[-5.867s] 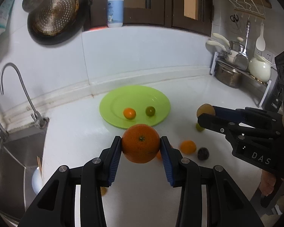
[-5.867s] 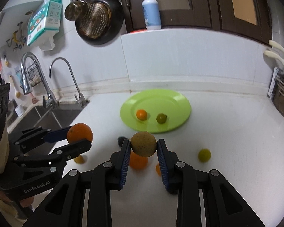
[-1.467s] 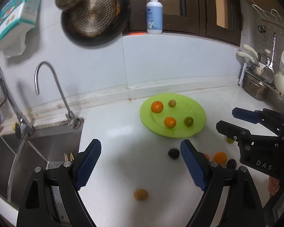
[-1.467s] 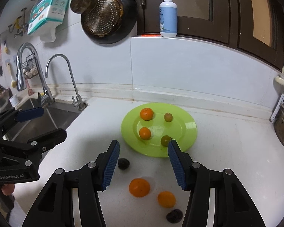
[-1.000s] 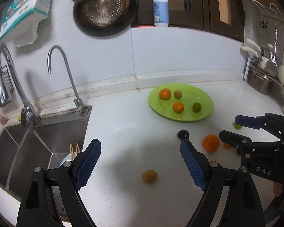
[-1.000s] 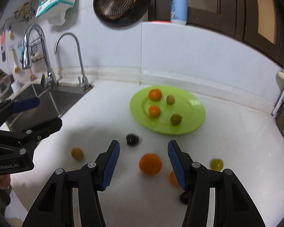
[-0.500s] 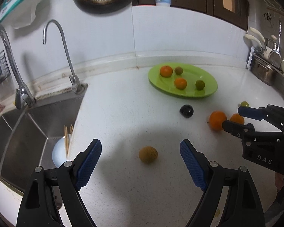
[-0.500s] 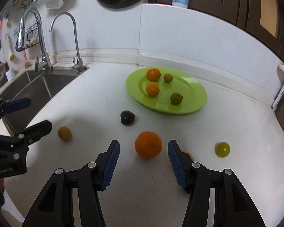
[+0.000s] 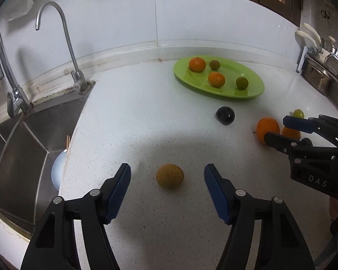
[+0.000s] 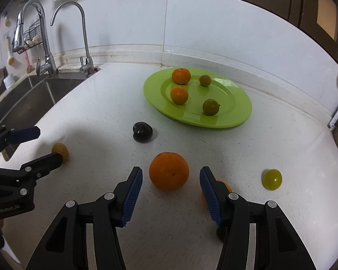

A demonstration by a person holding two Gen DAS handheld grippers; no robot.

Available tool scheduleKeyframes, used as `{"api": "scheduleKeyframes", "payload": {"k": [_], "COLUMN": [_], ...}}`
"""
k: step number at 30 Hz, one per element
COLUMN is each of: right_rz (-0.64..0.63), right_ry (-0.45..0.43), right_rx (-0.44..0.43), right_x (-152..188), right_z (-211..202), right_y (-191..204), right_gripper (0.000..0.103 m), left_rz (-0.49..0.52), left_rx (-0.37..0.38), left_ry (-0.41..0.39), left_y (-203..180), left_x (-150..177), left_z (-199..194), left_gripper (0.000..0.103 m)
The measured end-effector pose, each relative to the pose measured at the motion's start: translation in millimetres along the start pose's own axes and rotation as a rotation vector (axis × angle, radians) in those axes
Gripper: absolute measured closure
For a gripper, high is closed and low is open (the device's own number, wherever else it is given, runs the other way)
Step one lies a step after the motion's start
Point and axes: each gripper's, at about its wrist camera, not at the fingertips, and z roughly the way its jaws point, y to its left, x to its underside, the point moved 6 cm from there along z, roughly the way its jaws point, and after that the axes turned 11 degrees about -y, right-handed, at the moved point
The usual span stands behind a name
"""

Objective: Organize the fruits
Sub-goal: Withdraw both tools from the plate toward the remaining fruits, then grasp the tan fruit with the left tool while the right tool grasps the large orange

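A speckled yellow-brown fruit (image 9: 170, 175) lies on the white counter between the pads of my left gripper (image 9: 167, 171). Its jaws are closing and the pads stand clear of the fruit on both sides. My right gripper (image 10: 171, 172) straddles a large orange (image 10: 169, 171), open with a gap on each side. The green plate (image 10: 241, 117) behind holds several small fruits. From the right wrist view, my left gripper (image 10: 48, 145) appears at the left by the yellow-brown fruit (image 10: 60, 149).
Loose on the counter are a dark fruit (image 10: 142, 131), a green fruit (image 10: 272, 179) and a small orange (image 10: 224, 185) half hidden behind the right finger. A steel sink (image 9: 22, 146) with faucets drops off at the left. A pot rack (image 9: 320, 76) stands at the right.
Both grippers have sunk toward the counter and tilted down. The left jaws have narrowed around the yellow-brown fruit. The right gripper now frames the large orange.
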Motion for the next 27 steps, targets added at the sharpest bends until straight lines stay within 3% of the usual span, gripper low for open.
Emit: {"api": "scheduleKeyframes", "payload": {"k": [6, 14, 16, 19, 27], "right_rz": [-0.009, -0.029, -0.042, -0.057, -0.029], "right_ry": [0.011, 0.039, 0.045, 0.057, 0.041], "right_rx": [-0.011, -0.021, -0.019, -0.021, -0.042], "right_x": [1, 2, 2, 4, 0], "right_z": [3, 11, 12, 15, 9], "right_y": [0, 2, 3, 4, 4], "right_gripper": [0.049, 0.050, 0.051, 0.061, 0.061], "left_rz": [-0.017, -0.042, -0.047, -0.051, -0.030], "left_rx": [0.016, 0.020, 0.025, 0.023, 0.030], "left_ry": [0.038, 0.068, 0.078, 0.080, 0.049], "left_y": [-1, 1, 1, 2, -3], "left_x": [5, 8, 9, 9, 0], "left_z": [9, 16, 17, 18, 9], "left_gripper": [0.058, 0.065, 0.071, 0.074, 0.074]}}
